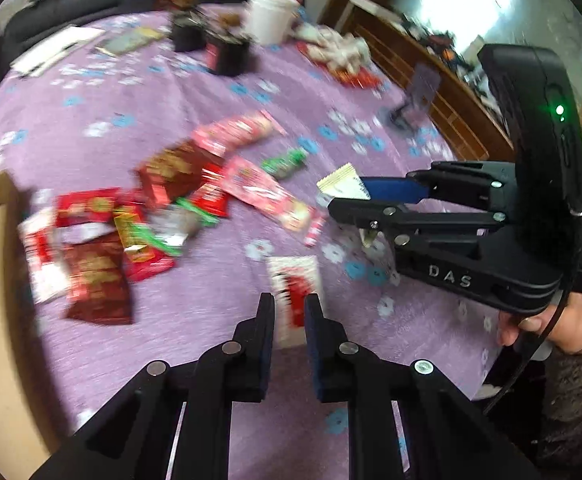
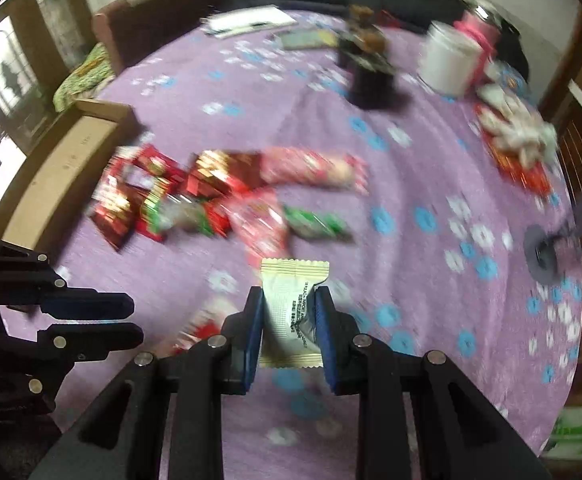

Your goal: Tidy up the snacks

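two grippers, each with a snack. right gripper [image 2: 289,330] is clamped on a cream-white crimped-edge foil sachet with black print [image 2: 291,312], lifted off the purple flowered tablecloth [image 1: 195,360]. left gripper [image 1: 289,332] has its jaws nearly together around a small red-and-white wrapped packet [image 1: 294,292]; motion blur hides whether the pads actually pinch it, though the narrow gap suggests they do.

most of the job looks undone. a loose heap of red, pink and green snack packets [image 1: 163,200] lies scattered mid-table, unsorted. brown cardboard box [image 2: 63,168] sits at the table's left edge beside the heap; its inside is not visible, so contents unknown. judged the likely destination.

white cylindrical tub [image 2: 449,62] and dark jars at the far side untouched.
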{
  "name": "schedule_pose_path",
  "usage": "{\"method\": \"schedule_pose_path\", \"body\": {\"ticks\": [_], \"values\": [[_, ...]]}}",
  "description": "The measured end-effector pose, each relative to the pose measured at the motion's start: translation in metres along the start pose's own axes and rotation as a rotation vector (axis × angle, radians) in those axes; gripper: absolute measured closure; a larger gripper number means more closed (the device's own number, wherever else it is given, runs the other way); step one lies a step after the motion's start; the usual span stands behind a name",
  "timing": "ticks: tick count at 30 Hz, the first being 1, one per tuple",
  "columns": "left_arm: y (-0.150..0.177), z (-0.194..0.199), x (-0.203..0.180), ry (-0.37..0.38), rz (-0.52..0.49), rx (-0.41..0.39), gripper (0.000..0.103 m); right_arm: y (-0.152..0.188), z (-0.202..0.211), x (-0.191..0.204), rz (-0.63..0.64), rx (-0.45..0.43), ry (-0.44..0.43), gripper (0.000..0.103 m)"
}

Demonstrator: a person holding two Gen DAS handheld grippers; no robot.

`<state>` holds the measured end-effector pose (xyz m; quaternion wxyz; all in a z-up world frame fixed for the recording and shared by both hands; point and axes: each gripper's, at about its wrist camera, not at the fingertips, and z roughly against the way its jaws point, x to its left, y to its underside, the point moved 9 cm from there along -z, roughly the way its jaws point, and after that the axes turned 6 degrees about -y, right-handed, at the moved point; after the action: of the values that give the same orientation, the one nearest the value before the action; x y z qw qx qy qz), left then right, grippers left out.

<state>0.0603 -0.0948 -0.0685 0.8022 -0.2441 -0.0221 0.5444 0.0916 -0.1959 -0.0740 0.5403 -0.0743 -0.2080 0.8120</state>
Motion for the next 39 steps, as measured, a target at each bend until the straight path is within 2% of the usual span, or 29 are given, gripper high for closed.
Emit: {"method": "schedule_pose_path", "body": {"ticks": [5, 8, 11, 14, 19, 23, 25, 27, 29, 30, 32, 35, 39], "values": [[0.009, 0.035, 0.057, -0.042, 0.108, -0.054, 0.089, -0.045, -0.007, 0.062, 0.102, -0.021, -0.058, 0.078], [0.015, 0.047, 0.079, -0.083, 0.117, -0.055, 0.088, -0.064, -0.011, 0.096, 0.142, -0.033, -0.108, 0.078], [0.021, 0.046, 0.076, -0.112, 0.080, -0.037, 0.088, -0.065, -0.020, 0.106, 0.127, -0.026, -0.157, 0.078], [0.024, 0.031, 0.061, -0.083, 0.067, -0.002, 0.088, -0.051, -0.027, 0.092, 0.088, -0.008, -0.153, 0.078], [0.028, -0.009, 0.018, 0.002, 0.041, 0.075, 0.088, -0.002, -0.020, 0.027, -0.025, 0.019, -0.084, 0.078], [0.028, -0.039, -0.026, -0.002, -0.035, 0.127, 0.088, 0.033, -0.015, -0.024, -0.105, 0.048, -0.019, 0.079], [0.026, -0.050, -0.036, -0.035, -0.050, 0.145, 0.082, 0.044, -0.015, -0.039, -0.132, 0.055, -0.008, 0.078], [0.023, -0.055, -0.039, -0.050, -0.049, 0.151, 0.059, 0.051, -0.016, -0.048, -0.151, 0.056, -0.008, 0.078], [0.019, -0.056, -0.037, -0.073, -0.037, 0.139, 0.045, 0.056, -0.020, -0.052, -0.152, 0.072, -0.009, 0.077], [0.017, -0.057, -0.036, -0.081, -0.033, 0.135, 0.041, 0.057, -0.020, -0.053, -0.150, 0.072, -0.003, 0.073], [0.015, -0.057, -0.036, -0.084, -0.029, 0.130, 0.037, 0.056, -0.025, -0.055, -0.149, 0.075, -0.004, 0.065], [0.014, -0.061, -0.037, -0.119, -0.034, 0.130, 0.023, 0.057, -0.026, -0.056, -0.143, 0.079, 0.004, 0.057], [0.017, -0.067, -0.042, -0.117, -0.024, 0.128, 0.022, 0.057, -0.028, -0.057, -0.120, 0.090, 0.027, 0.054]]}}
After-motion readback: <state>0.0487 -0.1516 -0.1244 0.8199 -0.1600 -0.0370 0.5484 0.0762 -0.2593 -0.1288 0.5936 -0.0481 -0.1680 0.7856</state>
